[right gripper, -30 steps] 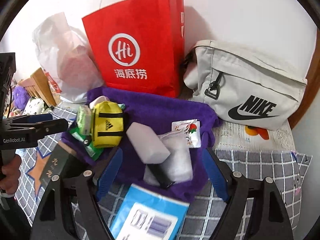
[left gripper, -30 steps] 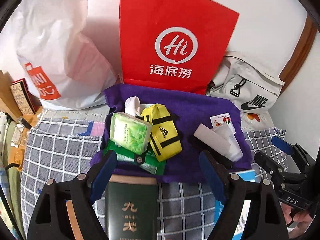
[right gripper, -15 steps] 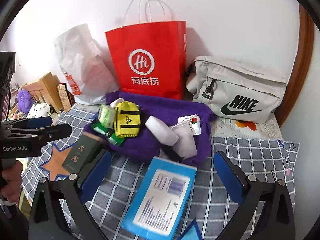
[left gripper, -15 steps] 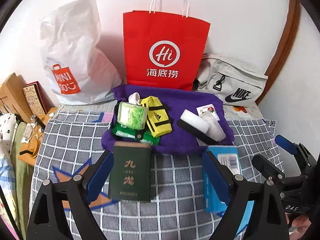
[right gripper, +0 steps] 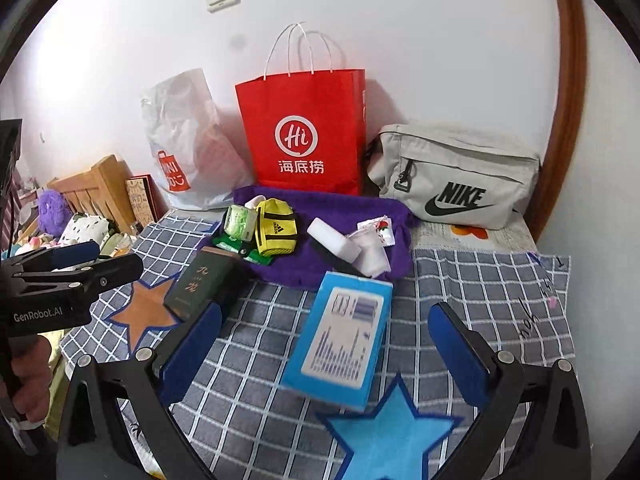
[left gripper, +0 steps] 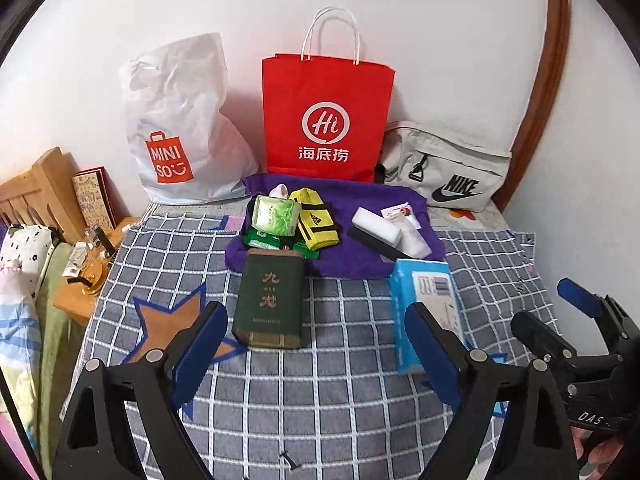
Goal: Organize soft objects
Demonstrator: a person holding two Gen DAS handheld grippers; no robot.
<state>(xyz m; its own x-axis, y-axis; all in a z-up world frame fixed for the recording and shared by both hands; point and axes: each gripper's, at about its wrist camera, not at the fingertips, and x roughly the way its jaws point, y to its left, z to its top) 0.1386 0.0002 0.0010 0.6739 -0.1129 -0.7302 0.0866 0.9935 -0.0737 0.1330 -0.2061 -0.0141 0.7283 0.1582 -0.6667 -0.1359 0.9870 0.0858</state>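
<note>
Three bags (left gripper: 325, 120) at wall | green box (left gripper: 272, 300), blue pack (right gripper: 340, 340) front

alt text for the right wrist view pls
The open right gripper hovers empty over a checked blanket, above a blue packet. Behind lie a purple towel of small items, a red paper bag and a grey Nike bag.

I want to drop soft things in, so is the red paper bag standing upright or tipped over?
Upright. The red paper bag stands against the wall behind the purple cloth, its white handles pointing up. Whether it is empty cannot be told.
</note>
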